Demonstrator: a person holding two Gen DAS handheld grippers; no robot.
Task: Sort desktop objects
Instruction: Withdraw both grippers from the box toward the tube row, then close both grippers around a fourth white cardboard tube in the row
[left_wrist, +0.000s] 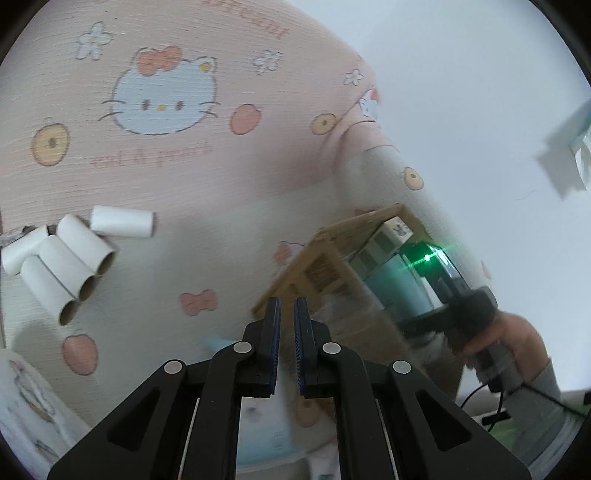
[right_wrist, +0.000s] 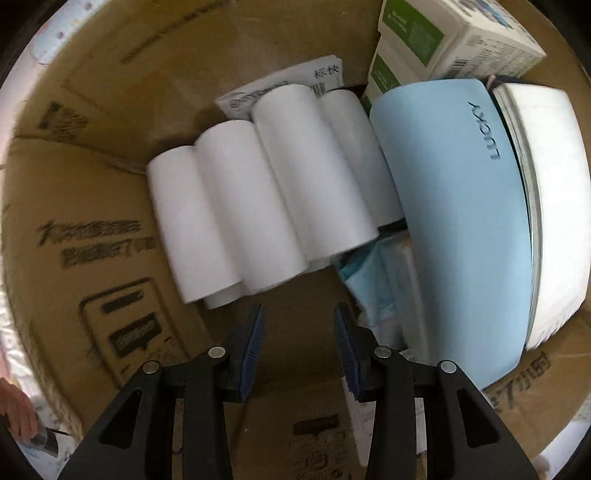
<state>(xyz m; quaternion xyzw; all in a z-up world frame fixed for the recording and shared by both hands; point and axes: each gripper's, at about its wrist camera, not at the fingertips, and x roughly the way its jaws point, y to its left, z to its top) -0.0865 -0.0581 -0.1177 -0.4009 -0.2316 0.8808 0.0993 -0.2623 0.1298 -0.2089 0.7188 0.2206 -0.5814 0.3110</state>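
The left gripper (left_wrist: 287, 308) was empty, its fingers (left_wrist: 274, 325) drawn almost together with only a thin gap between them. Far to the left of those fingers, five white tubes (left_wrist: 70, 258) lay in a loose heap on the printed cloth (left_wrist: 184, 166) that covered the bench. Ahead and to the right of them stood the cardboard box (left_wrist: 332, 258), with the right hand (left_wrist: 498, 339) reaching over it.

The right gripper (right_wrist: 299, 332) pointed down into that box (right_wrist: 74, 184). Its fingers (right_wrist: 251, 343) stood partly apart and held nothing. Just beyond their tips lay a row of tubes (right_wrist: 258, 195), side by side. To the right of the tubes, touching them, lay a blue case (right_wrist: 461, 221), and past it some packets (right_wrist: 443, 40).

Likely the next step was to fetch another tube from the heap. To do it well, the left fingers would need to open wide first, then come across one tube at its middle, so it does not roll away.
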